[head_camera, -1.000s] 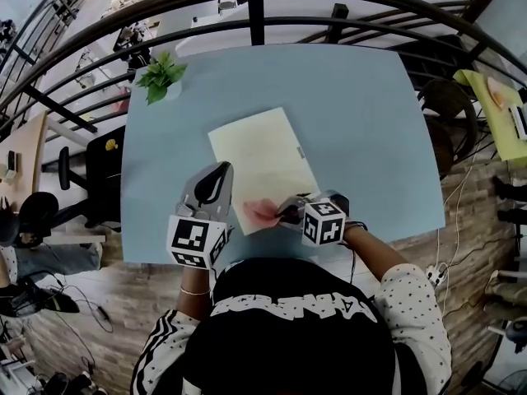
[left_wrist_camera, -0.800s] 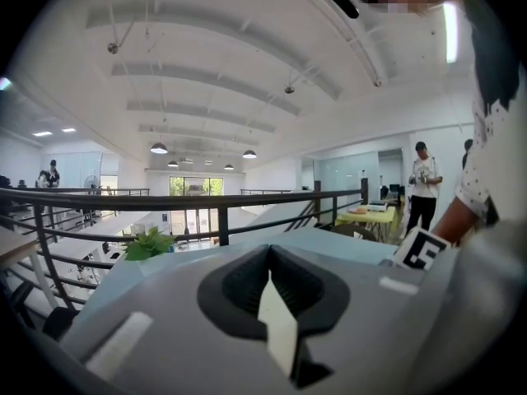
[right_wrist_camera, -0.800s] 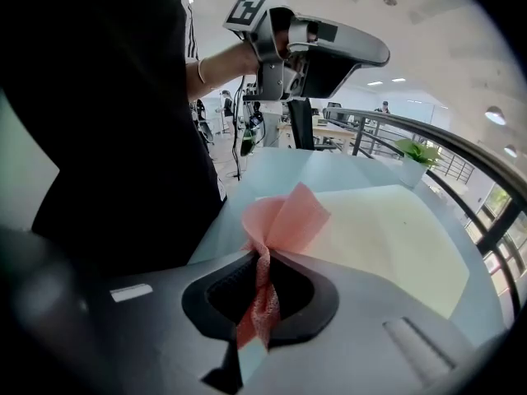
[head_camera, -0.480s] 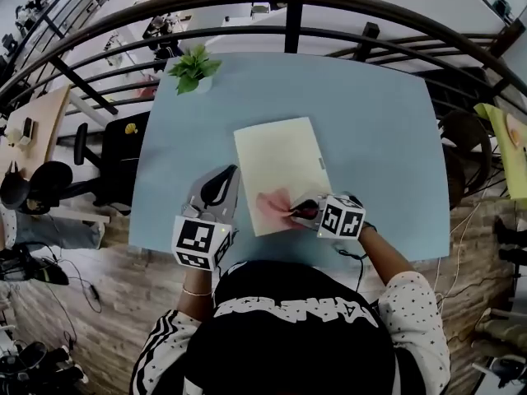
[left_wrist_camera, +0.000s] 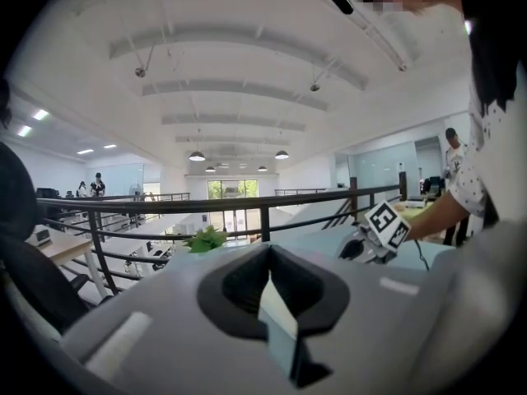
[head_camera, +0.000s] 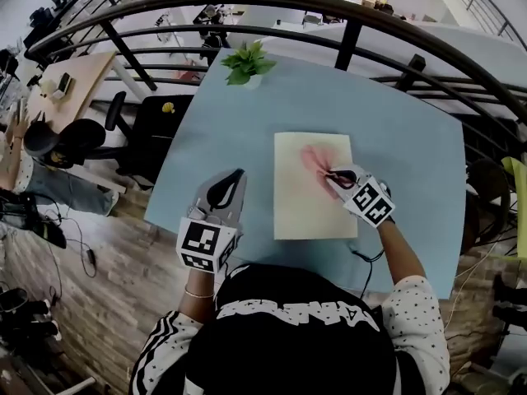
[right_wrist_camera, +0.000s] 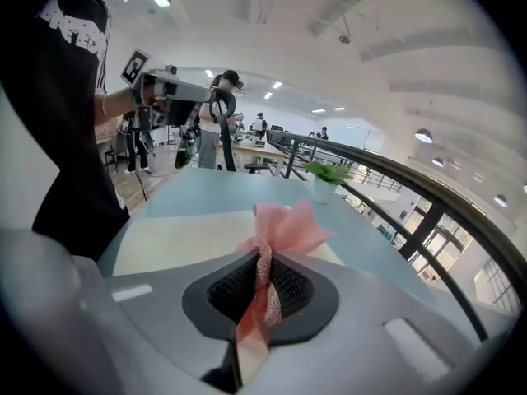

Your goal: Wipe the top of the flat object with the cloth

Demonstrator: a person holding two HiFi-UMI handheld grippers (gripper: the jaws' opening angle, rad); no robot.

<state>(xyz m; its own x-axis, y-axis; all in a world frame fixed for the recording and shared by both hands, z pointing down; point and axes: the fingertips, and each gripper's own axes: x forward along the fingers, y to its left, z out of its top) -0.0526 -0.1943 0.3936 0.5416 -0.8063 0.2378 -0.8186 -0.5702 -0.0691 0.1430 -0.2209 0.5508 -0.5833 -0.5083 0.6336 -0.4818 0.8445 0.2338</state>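
Observation:
A pale yellow flat board (head_camera: pixel 313 192) lies on the light blue table (head_camera: pixel 395 146). My right gripper (head_camera: pixel 333 174) is shut on a pink cloth (head_camera: pixel 314 160) and holds it on the board's far right part. In the right gripper view the cloth (right_wrist_camera: pixel 284 227) fans out ahead of the jaws over the board (right_wrist_camera: pixel 189 235). My left gripper (head_camera: pixel 232 178) hovers over the table left of the board, jaws shut with nothing between them. The left gripper view shows the right gripper (left_wrist_camera: pixel 362 243) across the table.
A small potted plant (head_camera: pixel 244 62) stands at the table's far left edge. A black railing (head_camera: pixel 346 35) runs behind the table. A black chair (head_camera: pixel 156 138) stands left of the table. Cables lie on the wooden floor.
My right gripper has dragged the pink cloth from the board's near edge up to its far right part. The left gripper has stayed beside the board.

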